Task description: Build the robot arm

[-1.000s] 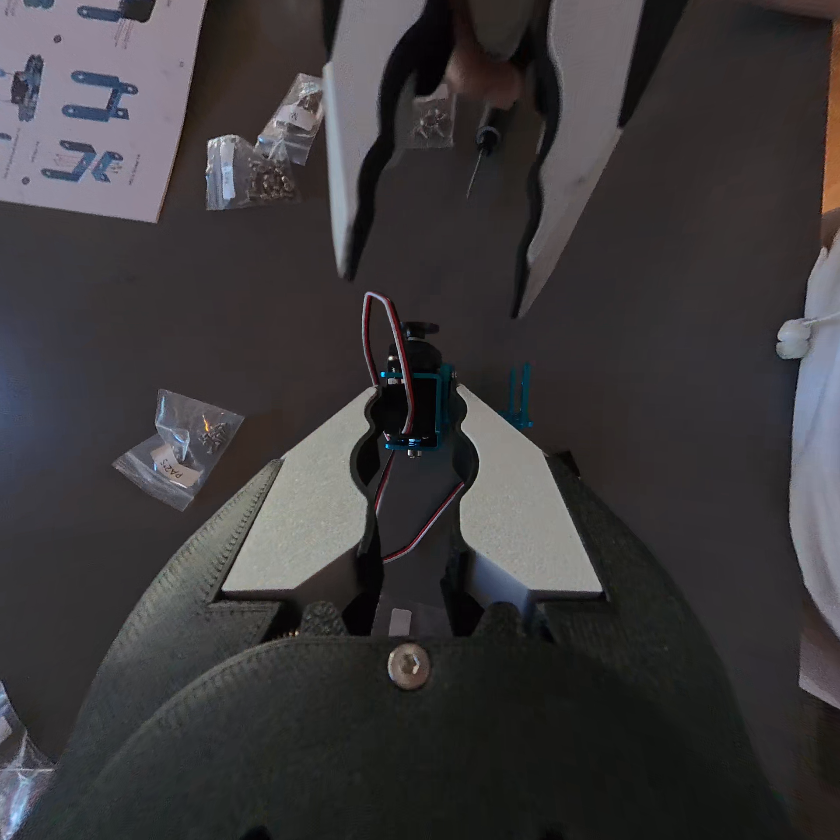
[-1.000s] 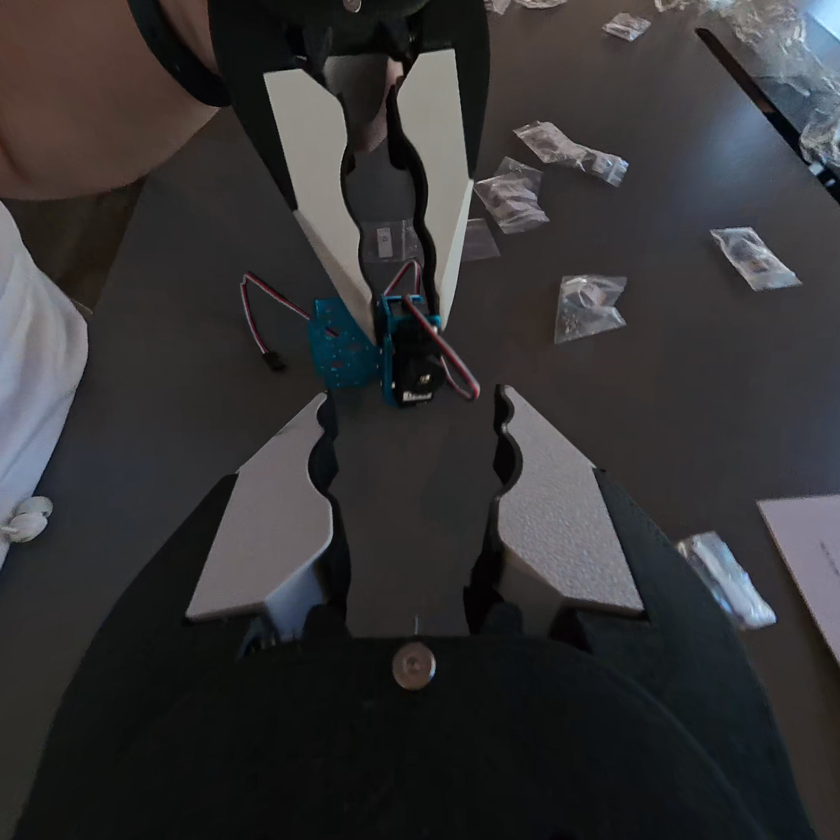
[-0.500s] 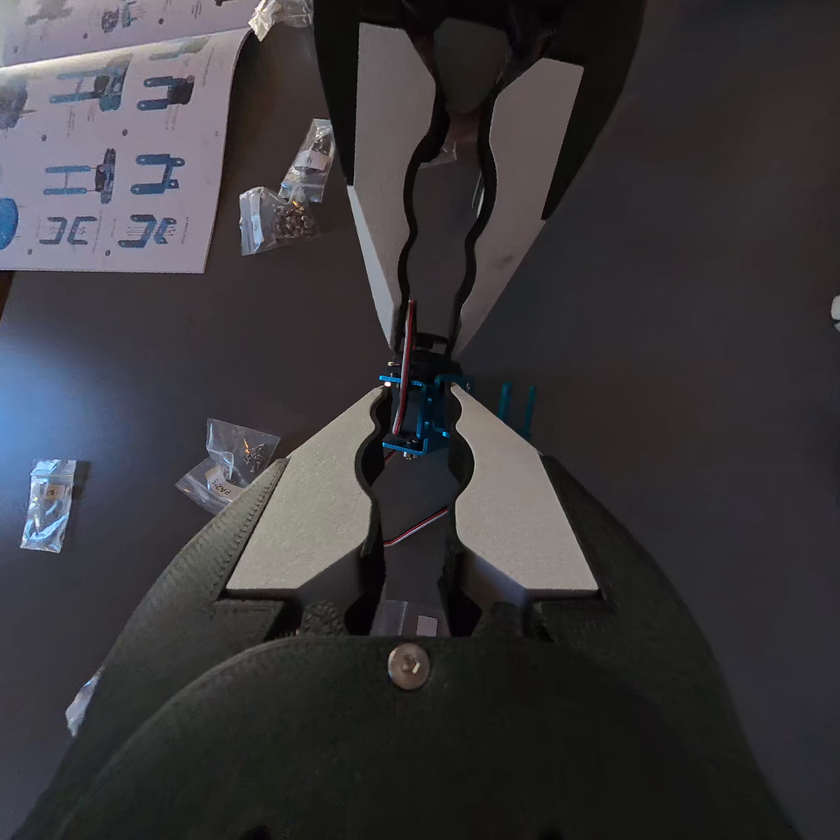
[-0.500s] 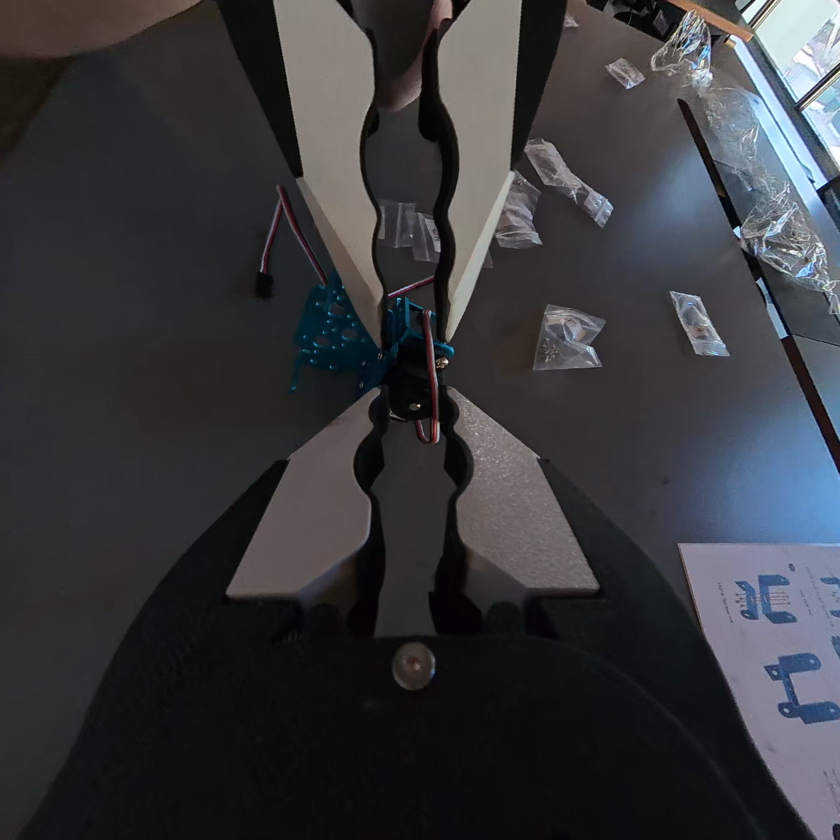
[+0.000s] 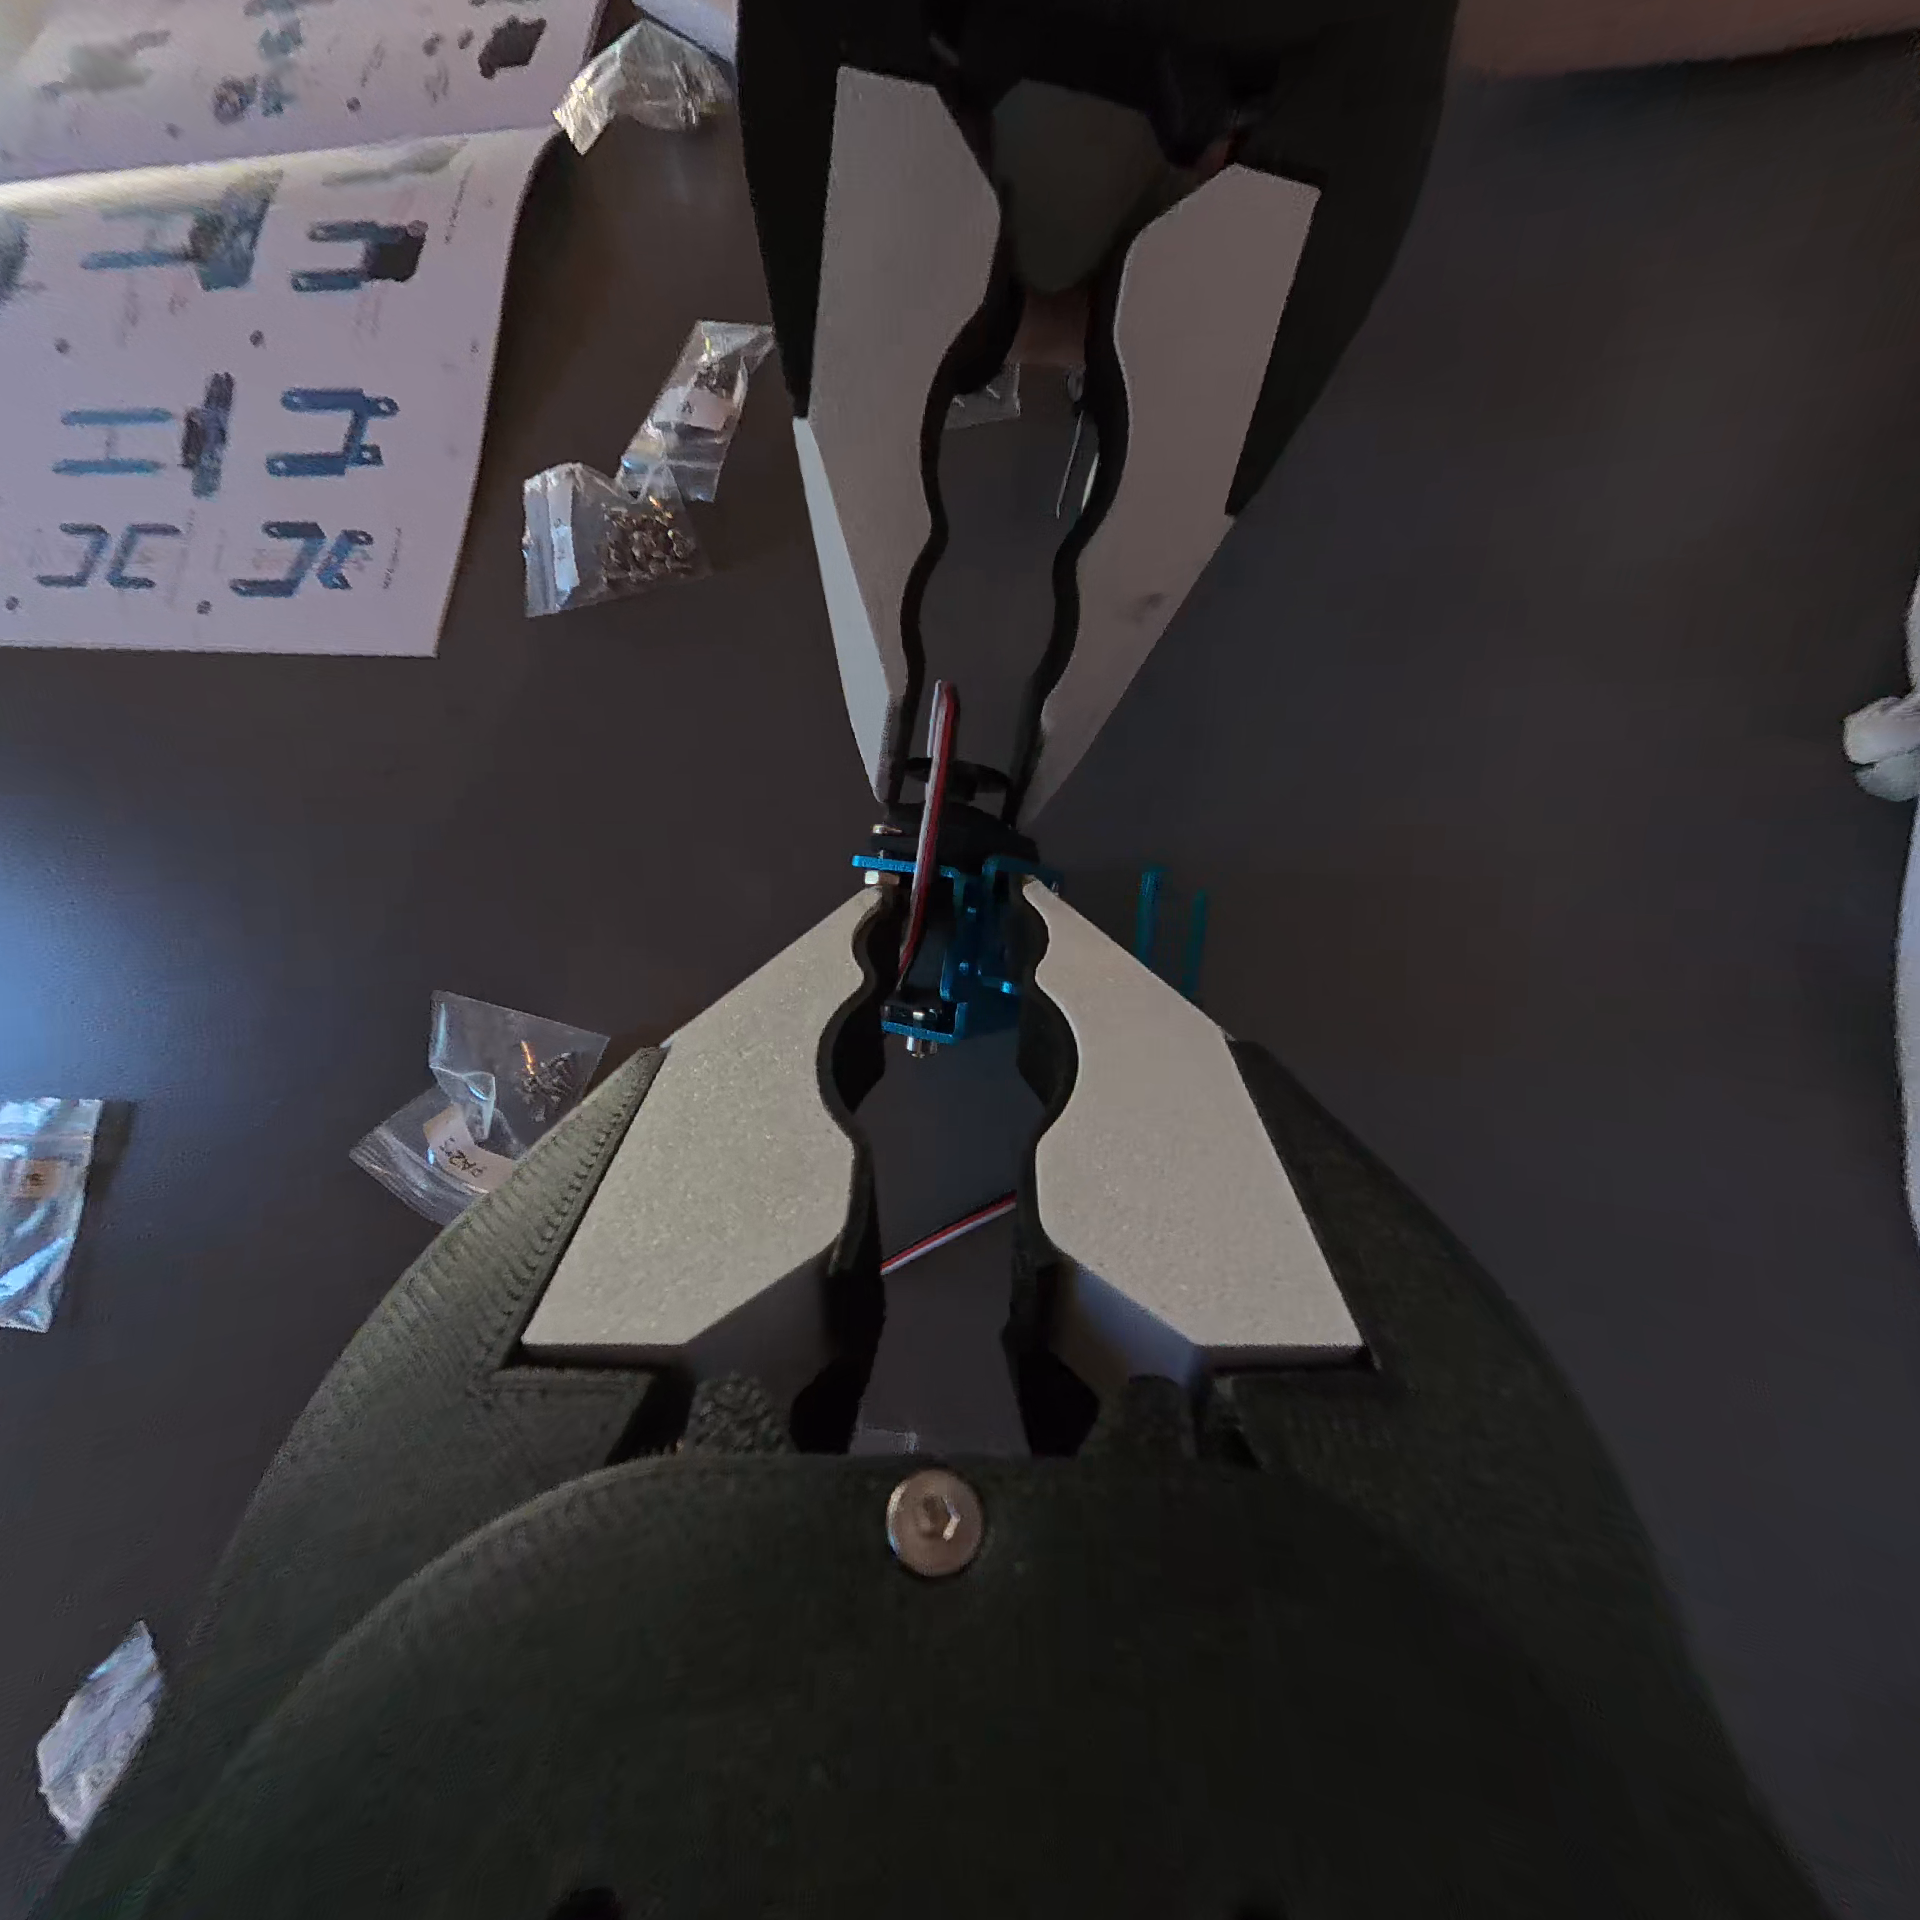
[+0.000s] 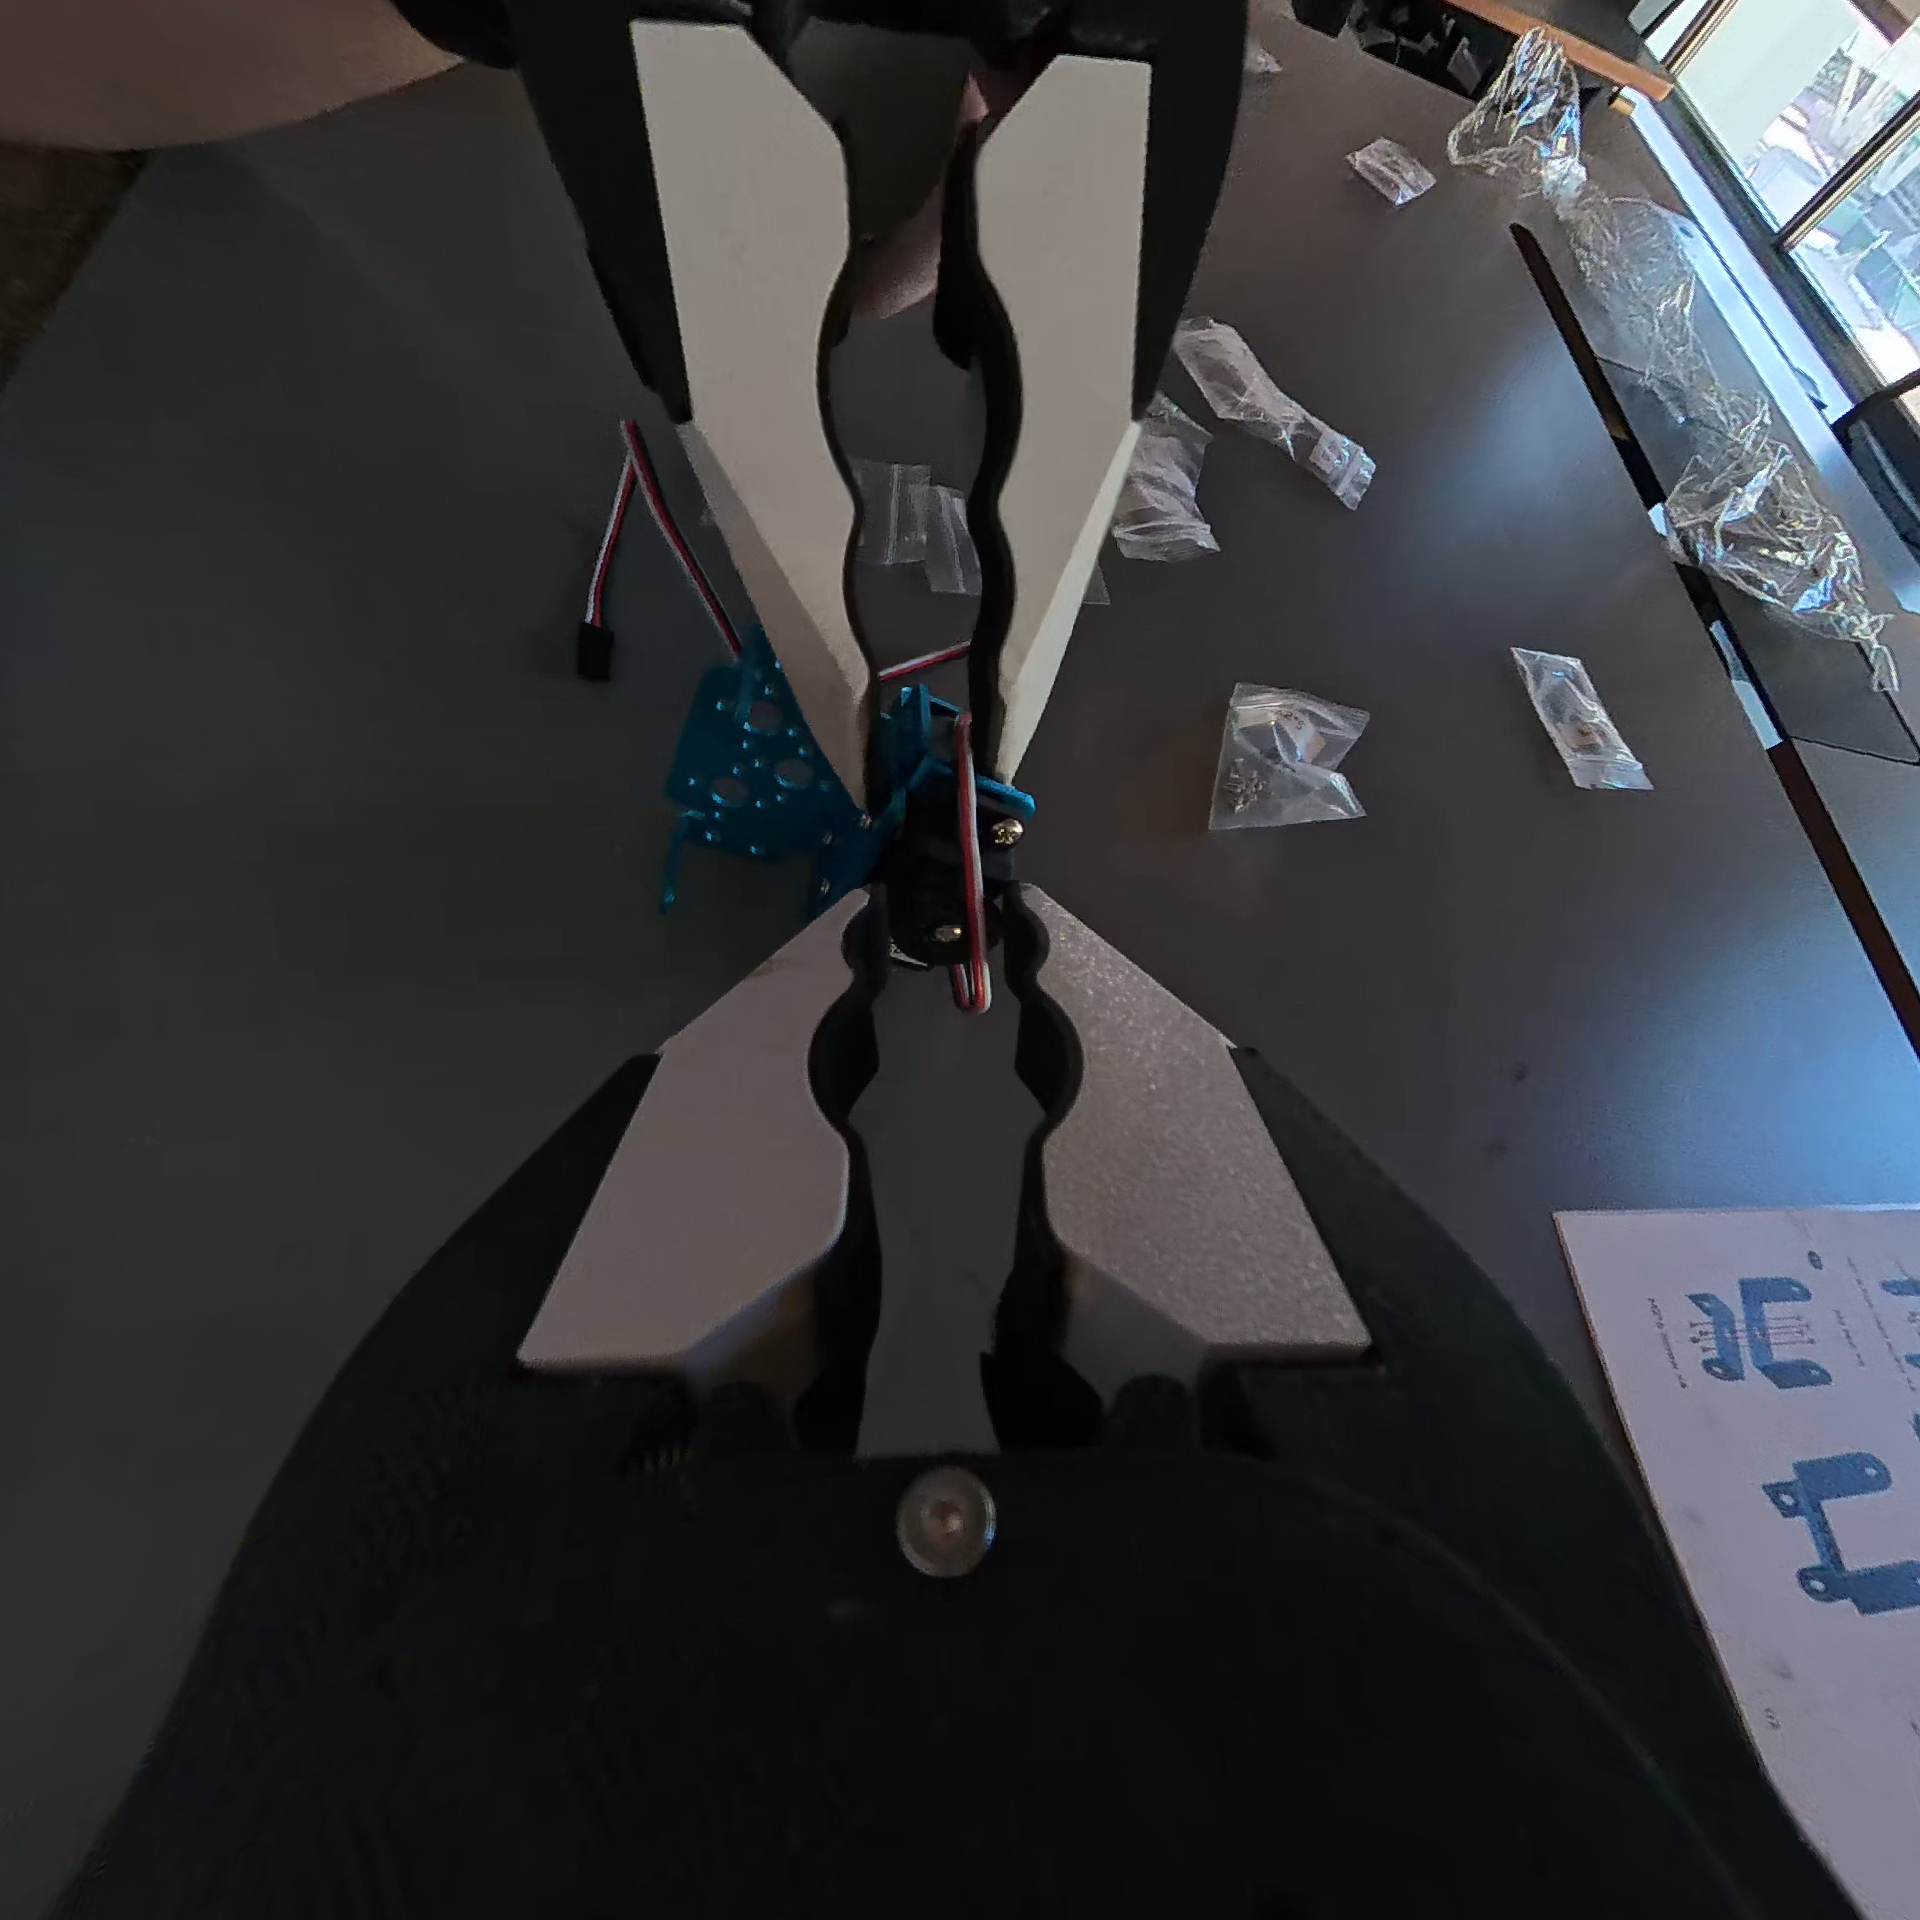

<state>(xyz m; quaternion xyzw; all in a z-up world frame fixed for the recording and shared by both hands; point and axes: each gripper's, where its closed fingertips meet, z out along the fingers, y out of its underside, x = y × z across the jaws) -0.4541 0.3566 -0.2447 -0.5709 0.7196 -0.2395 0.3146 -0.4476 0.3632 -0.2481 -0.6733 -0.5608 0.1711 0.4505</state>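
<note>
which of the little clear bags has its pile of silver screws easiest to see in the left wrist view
The clear bag just below the instruction sheet: a dense heap of silver screws fills it. The others show few or none.

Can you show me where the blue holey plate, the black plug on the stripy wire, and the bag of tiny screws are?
Blue plate (image 6: pixel 753 774), right wrist view, its holed face.
Black plug (image 6: pixel 592 660), right wrist view, its body.
Screw bag (image 5: pixel 613 540), left wrist view, the screws inside.

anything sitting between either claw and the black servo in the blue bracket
Nothing visible does. The left claw is shut on the blue bracket holding the black servo, and the right claw closes on the servo's other end. Only the servo's own red-white wire loops past the right claw's tips.
</note>
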